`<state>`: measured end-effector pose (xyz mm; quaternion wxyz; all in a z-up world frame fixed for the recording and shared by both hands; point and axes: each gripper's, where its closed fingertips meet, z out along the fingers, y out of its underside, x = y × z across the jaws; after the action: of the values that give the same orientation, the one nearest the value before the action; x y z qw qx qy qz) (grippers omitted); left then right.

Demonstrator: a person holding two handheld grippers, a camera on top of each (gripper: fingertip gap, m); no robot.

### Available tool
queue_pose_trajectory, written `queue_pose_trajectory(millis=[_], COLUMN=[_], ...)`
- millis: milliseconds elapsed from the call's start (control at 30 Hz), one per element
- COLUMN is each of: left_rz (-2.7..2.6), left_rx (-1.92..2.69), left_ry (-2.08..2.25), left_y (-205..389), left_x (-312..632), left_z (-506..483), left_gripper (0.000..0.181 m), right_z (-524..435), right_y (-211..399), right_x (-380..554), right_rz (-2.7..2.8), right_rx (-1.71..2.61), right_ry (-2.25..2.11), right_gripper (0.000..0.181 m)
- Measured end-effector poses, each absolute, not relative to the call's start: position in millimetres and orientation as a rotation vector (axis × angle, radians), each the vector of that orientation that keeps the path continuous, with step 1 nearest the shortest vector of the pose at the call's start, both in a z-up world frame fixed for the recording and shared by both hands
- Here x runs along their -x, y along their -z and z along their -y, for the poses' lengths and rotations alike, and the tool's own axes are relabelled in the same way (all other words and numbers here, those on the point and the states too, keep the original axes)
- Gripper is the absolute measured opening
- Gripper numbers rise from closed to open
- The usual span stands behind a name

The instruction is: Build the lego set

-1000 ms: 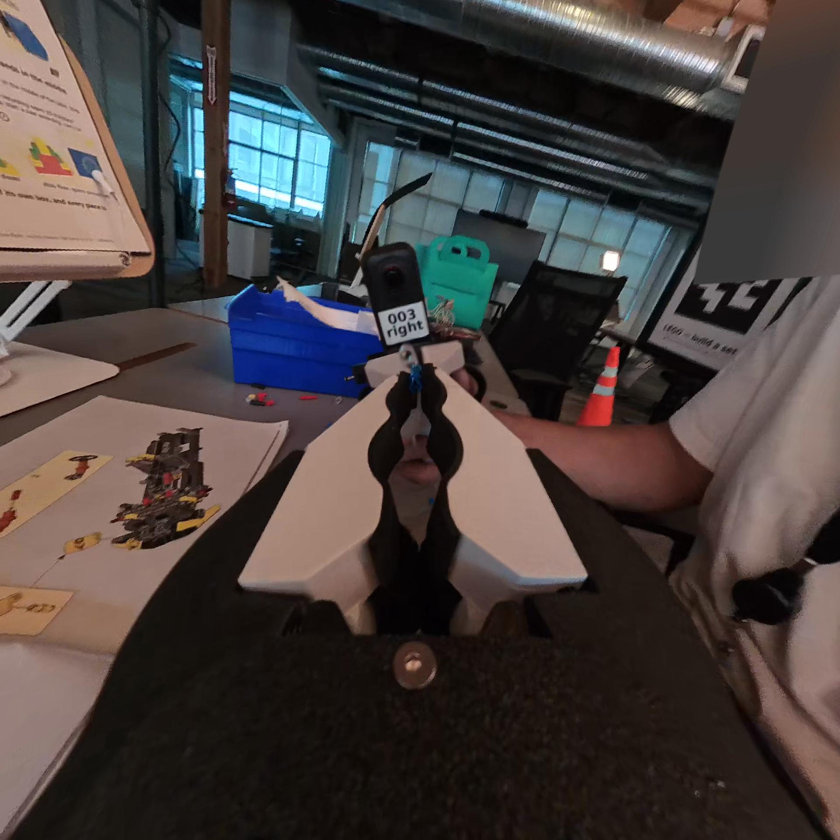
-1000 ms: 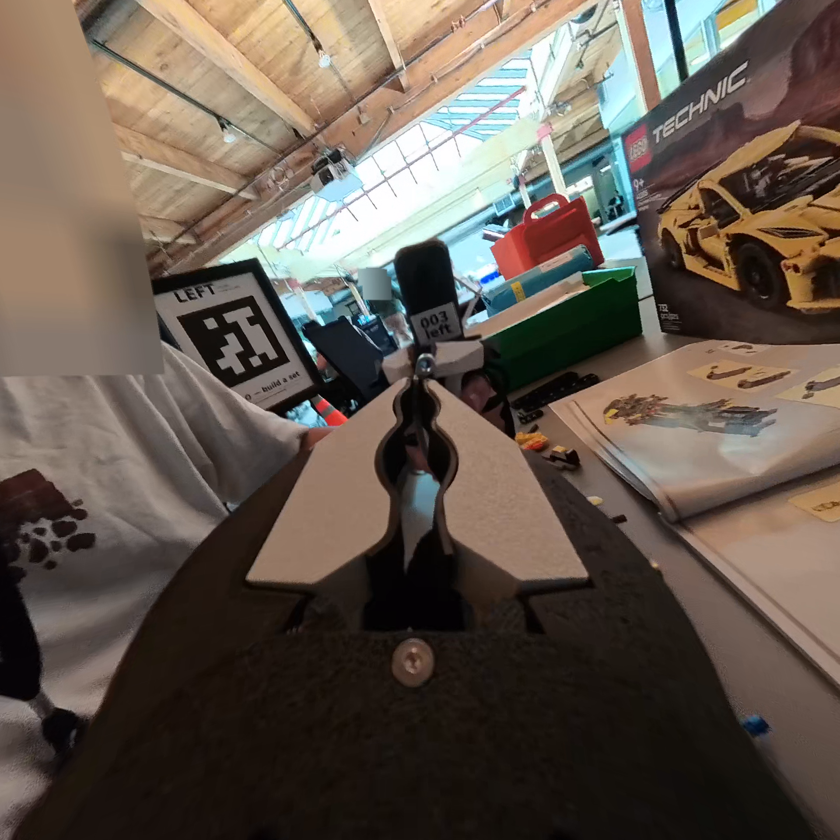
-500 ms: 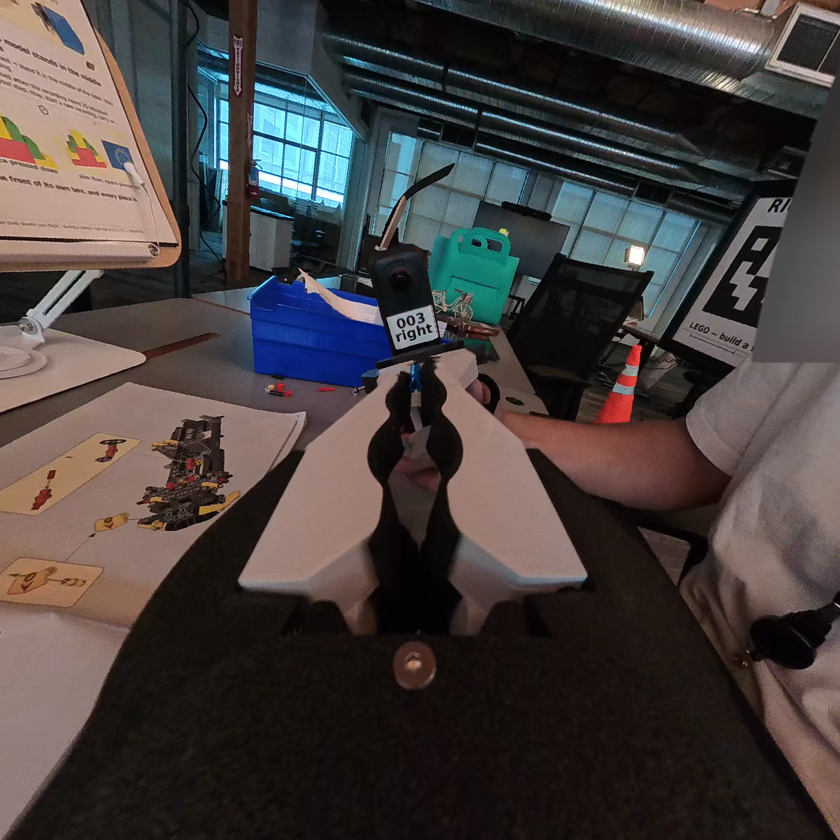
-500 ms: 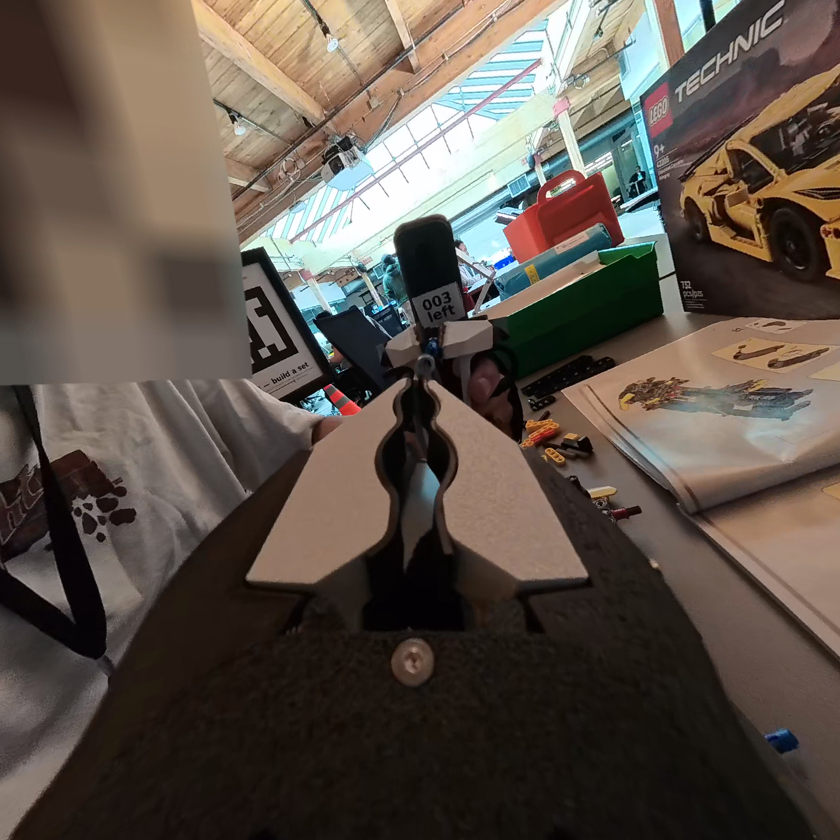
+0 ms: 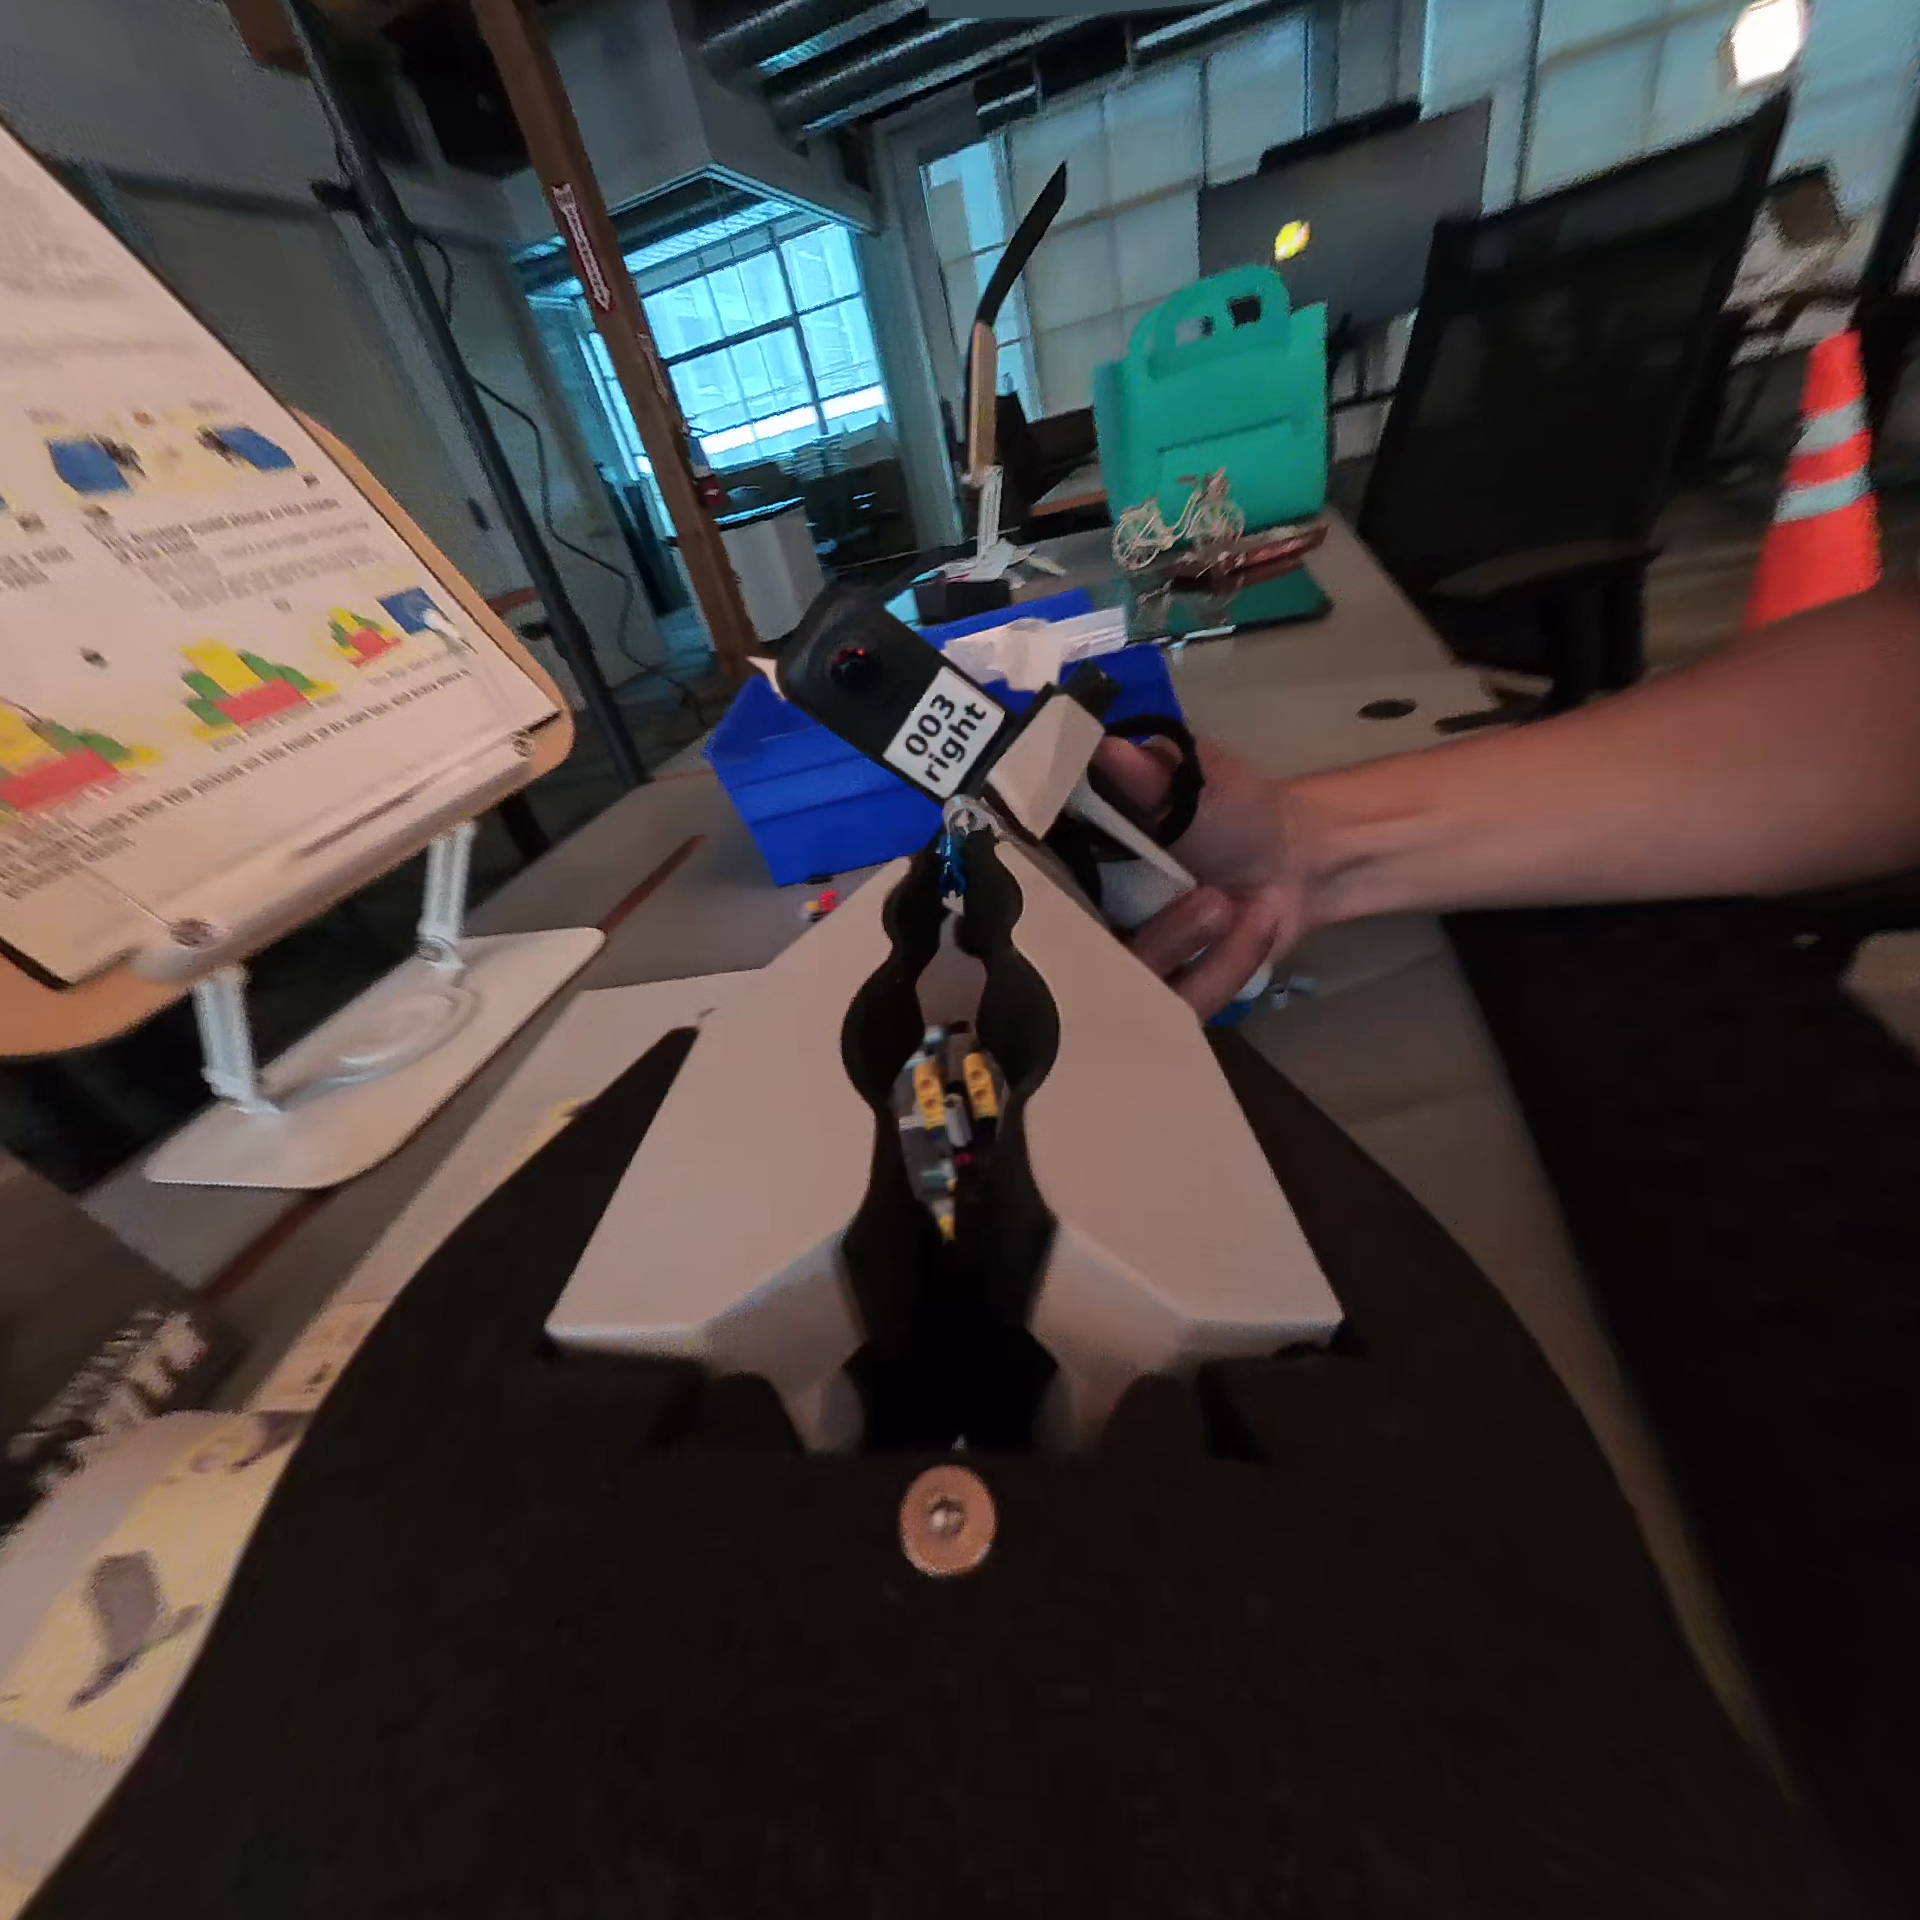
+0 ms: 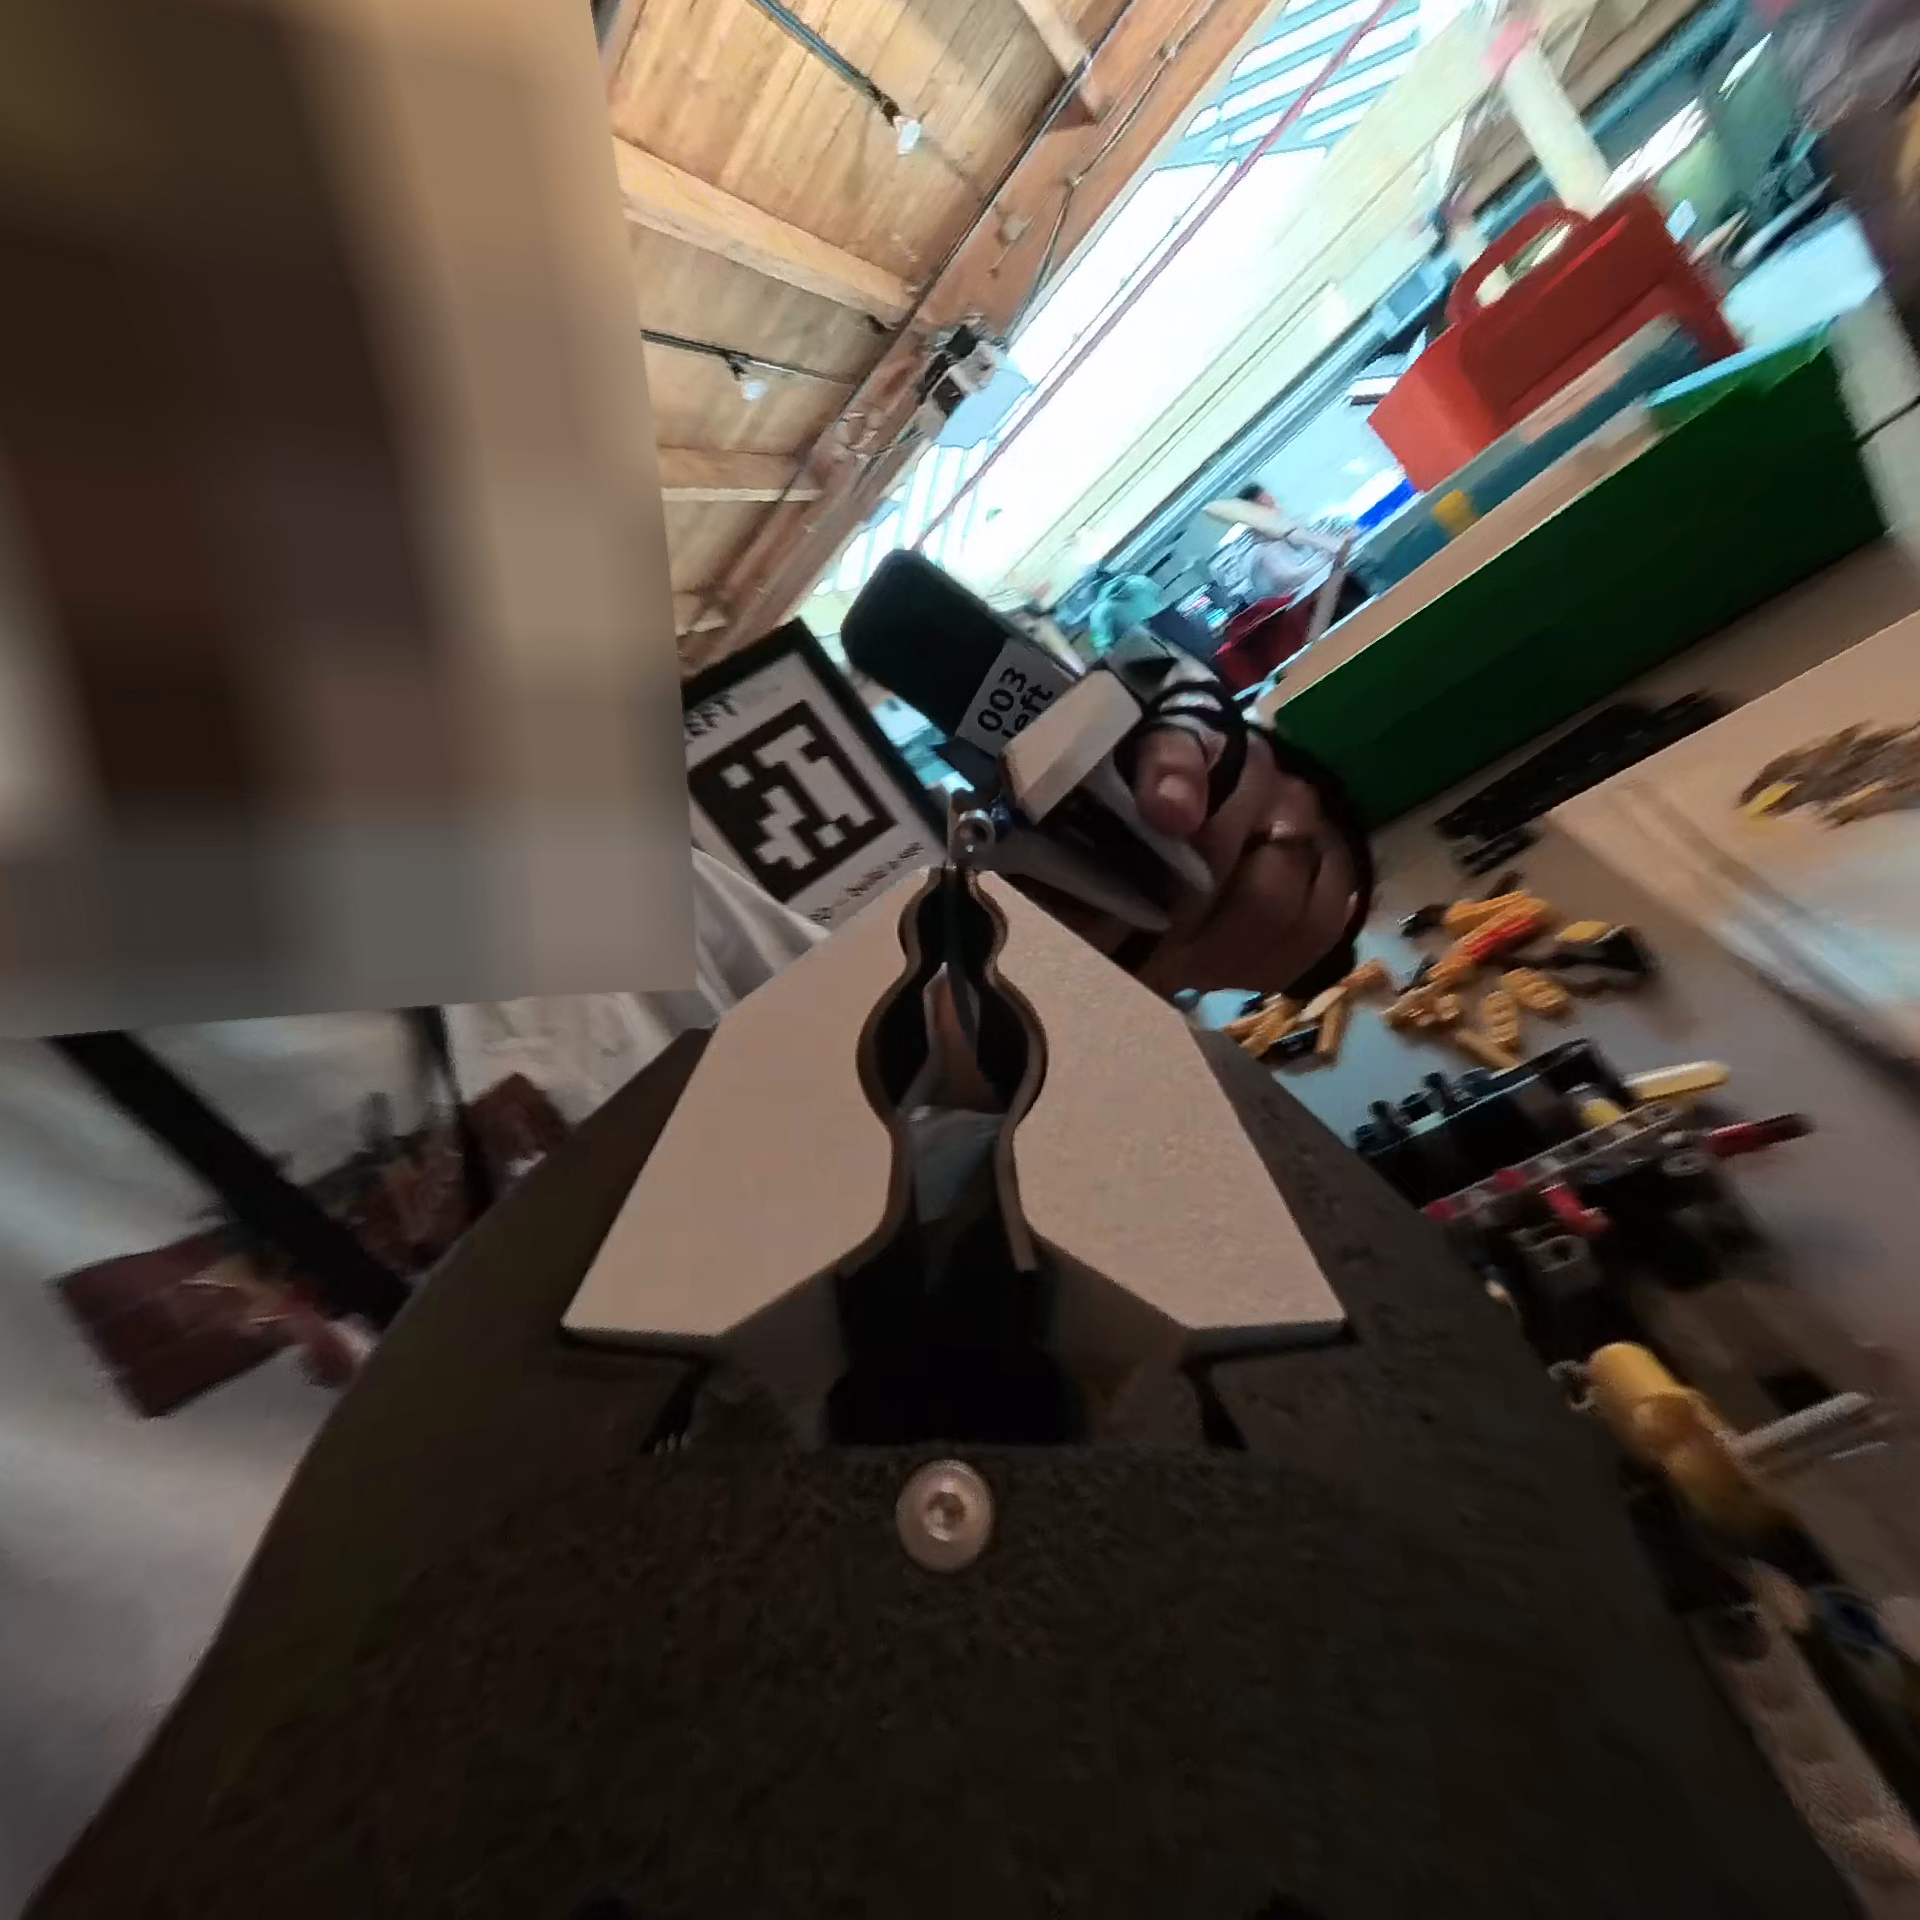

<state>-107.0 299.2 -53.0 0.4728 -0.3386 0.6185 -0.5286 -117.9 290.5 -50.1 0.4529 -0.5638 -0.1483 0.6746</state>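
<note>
My left gripper (image 5: 954, 881) is shut, with a small blue piece (image 5: 950, 871) pinched at its tips. My right gripper (image 6: 961, 891) is shut, and a thin dark piece (image 6: 964, 977) runs down the slit between its fingers. The two grippers meet tip to tip above the table; each shows in the other's view, the right gripper (image 5: 997, 790) and the left gripper (image 6: 1049, 769). A partly built model of grey, yellow and black parts (image 5: 940, 1112) shows through the left gripper's gap. It also lies on the table in the right wrist view (image 6: 1558, 1174), which is blurred.
A blue bin (image 5: 821, 779) and an instruction board on a white stand (image 5: 208, 675) are at the left. A green bin (image 6: 1558, 644), a red box (image 6: 1558, 343) and loose yellow pieces (image 6: 1475, 987) are at the right. A person's forearm (image 5: 1558, 790) reaches in. Less than 4 cm separates the two grippers' tips.
Both grippers have tilted and swung while staying tip to tip. The model and loose pieces have come into view below them. Both stay shut.
</note>
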Motion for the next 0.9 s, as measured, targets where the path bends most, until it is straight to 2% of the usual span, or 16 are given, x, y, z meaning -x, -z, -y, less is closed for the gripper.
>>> queue_pose_trajectory(millis=[33,900], left_rz=[-1.516,-1.535], left_rx=[0.799,0.471], left_ry=[1.235,0.662], left_y=[53,63], left_x=[107,121], left_z=[-299,-299], left_gripper=[0.003,0.003], right_z=[-289,-283], right_y=[50,64], right_x=[118,133], right_rz=[0.362,0.400], right_rx=[1.394,1.497], right_ry=[-1.698,-1.772], right_gripper=[0.000,0.000])
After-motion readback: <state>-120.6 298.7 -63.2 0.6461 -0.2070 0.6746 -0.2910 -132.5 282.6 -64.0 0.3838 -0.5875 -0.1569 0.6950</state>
